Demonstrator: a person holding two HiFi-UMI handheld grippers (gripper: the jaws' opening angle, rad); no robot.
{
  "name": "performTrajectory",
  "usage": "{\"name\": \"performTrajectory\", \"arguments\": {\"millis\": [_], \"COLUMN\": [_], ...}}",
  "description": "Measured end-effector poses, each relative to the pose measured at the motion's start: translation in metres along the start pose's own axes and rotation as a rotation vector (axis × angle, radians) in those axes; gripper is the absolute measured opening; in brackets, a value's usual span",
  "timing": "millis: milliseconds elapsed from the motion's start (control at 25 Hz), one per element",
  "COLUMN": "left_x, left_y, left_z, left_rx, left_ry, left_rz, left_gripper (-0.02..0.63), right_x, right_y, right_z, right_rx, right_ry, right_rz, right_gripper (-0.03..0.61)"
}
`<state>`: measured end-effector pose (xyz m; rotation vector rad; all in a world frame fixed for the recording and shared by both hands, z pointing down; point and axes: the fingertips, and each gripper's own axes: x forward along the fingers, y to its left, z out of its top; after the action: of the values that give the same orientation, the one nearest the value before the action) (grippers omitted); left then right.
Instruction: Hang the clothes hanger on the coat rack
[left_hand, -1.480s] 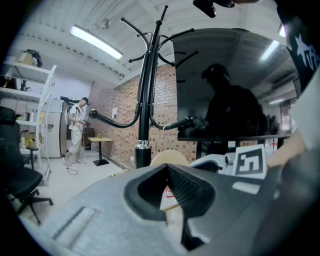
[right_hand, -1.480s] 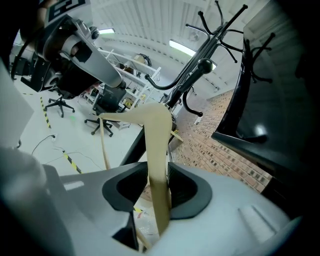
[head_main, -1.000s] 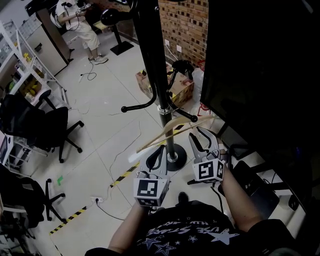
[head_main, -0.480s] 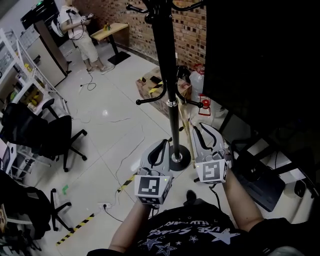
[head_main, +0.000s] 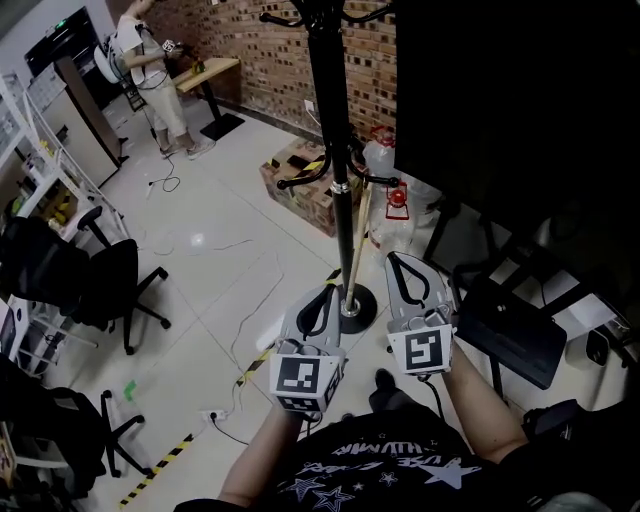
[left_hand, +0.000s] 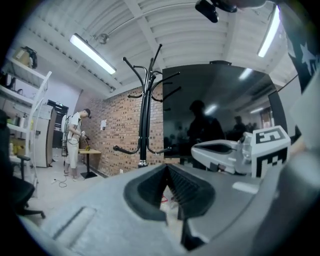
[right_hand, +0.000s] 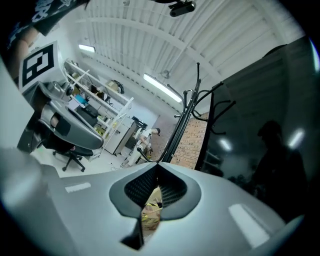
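Observation:
The black coat rack (head_main: 335, 120) stands straight ahead, and it also shows as the coat rack (left_hand: 145, 115) and the coat rack (right_hand: 187, 117) in the gripper views. A pale wooden clothes hanger (head_main: 355, 245) hangs beside its pole below the lower hooks, seen edge-on, with no gripper touching it. My left gripper (head_main: 332, 291) is just left of the pole's foot. Its jaws (left_hand: 166, 169) meet at the tip with nothing between them. Right of the pole, my right gripper (head_main: 394, 259) is shut and empty too, with its tips (right_hand: 157, 176) touching.
The rack's round base (head_main: 350, 305) is on the tiled floor between my grippers. A cardboard box (head_main: 300, 185), a water bottle (head_main: 380, 160) and a red object (head_main: 397, 200) are behind the pole. A dark glass wall (head_main: 520, 120) fills the right. An office chair (head_main: 90, 270) stands left, with a person (head_main: 150, 80) far back.
The right gripper's jaws went from open to shut. The hanger swung from lying across the pole to hanging edge-on beside it. Both grippers rose and stand apart from it.

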<state>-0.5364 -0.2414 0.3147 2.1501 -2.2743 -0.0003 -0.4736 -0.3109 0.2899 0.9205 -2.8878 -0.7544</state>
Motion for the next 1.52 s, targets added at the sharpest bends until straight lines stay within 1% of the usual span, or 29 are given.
{"name": "performTrajectory", "arguments": {"millis": [240,360,440,680,880,1160,1320,1520], "left_x": [-0.020,-0.025,-0.026,-0.024,-0.020,-0.013,-0.013,-0.009], "left_y": [-0.007,-0.016,-0.019,-0.020,-0.017,-0.032,-0.042,-0.050], "left_z": [-0.006,-0.009,-0.011,-0.014,-0.014,-0.010,-0.006,-0.004], "left_rx": [-0.022,-0.057,-0.063,-0.055,-0.052,-0.042,-0.043,-0.040], "left_ry": [0.007,0.023,0.024,0.018,0.019,0.012,0.009,0.012], "left_rz": [-0.042,-0.075,-0.085,-0.067,-0.006,0.011,0.010,0.011], "left_gripper": [0.005,0.005,0.005,0.005,0.005,0.005,0.005,0.005], "right_x": [-0.023,-0.032,-0.037,-0.038,-0.031,-0.035,-0.039,-0.043], "right_y": [0.015,0.023,0.026,0.026,0.025,0.012,0.006,0.000], "right_z": [0.007,0.006,0.006,0.010,0.010,0.006,0.006,0.005], "right_rx": [0.122,0.160,0.175,0.192,0.190,0.201,0.201,0.226], "right_ry": [0.046,0.072,0.089,0.086,0.076,0.079,0.070,0.064], "right_rz": [-0.044,-0.046,-0.045,-0.024,0.016,0.038,0.038,0.039], "right_gripper": [0.006,0.006,0.006,0.006,0.006,0.006,0.006,0.006]}}
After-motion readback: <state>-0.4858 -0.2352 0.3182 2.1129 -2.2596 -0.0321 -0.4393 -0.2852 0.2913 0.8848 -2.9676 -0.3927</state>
